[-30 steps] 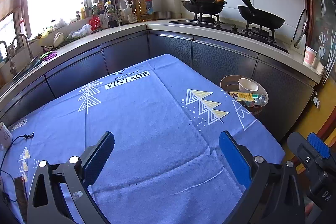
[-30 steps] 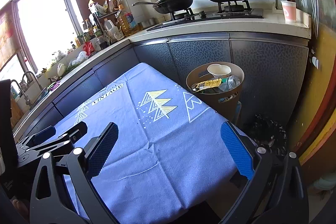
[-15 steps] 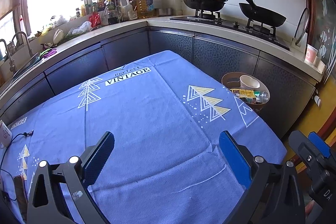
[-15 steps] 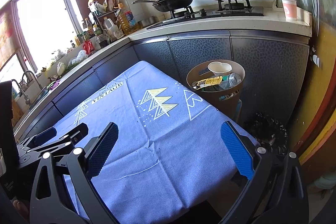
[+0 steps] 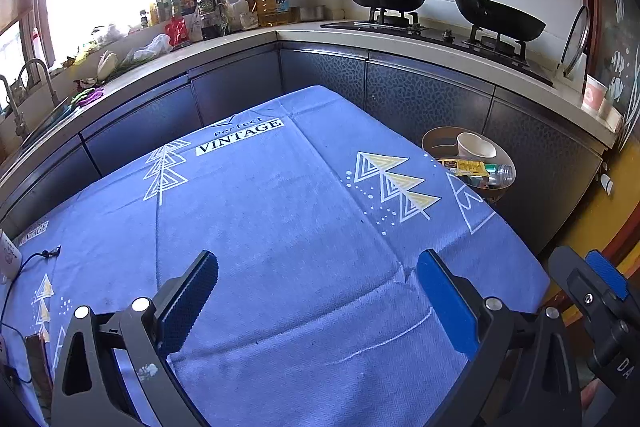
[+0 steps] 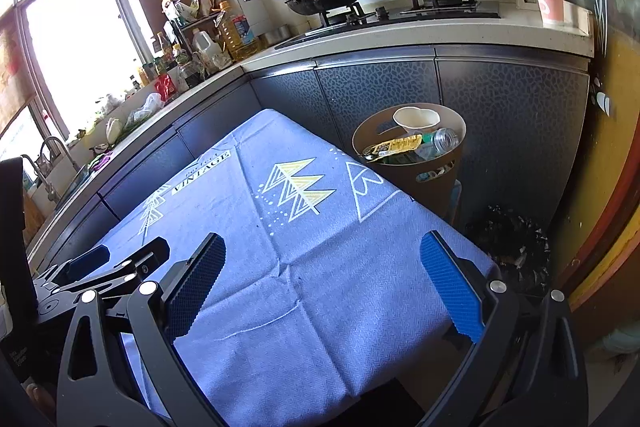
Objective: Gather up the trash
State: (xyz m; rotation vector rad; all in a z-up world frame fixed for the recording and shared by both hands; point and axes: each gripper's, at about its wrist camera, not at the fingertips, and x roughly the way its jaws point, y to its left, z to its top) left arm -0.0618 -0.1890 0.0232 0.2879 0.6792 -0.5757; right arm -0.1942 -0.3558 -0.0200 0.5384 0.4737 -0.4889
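From the left wrist, the left tool [image 5: 316, 291] is wide open and holds nothing above the blue cloth [image 5: 280, 227]. From the right wrist, the right tool [image 6: 322, 277] is wide open and empty too. The trash sits in the brown bin [image 6: 440, 167] beside the counter: a paper cup [image 6: 416, 118], a yellow wrapper [image 6: 394, 146] and a bottle [image 6: 440, 139].

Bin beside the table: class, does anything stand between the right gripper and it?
Nothing visible does. The right gripper, fingers open and empty, hangs over the blue tablecloth; the bin stands past the table's far right corner, already holding a cup, wrapper and bottle.
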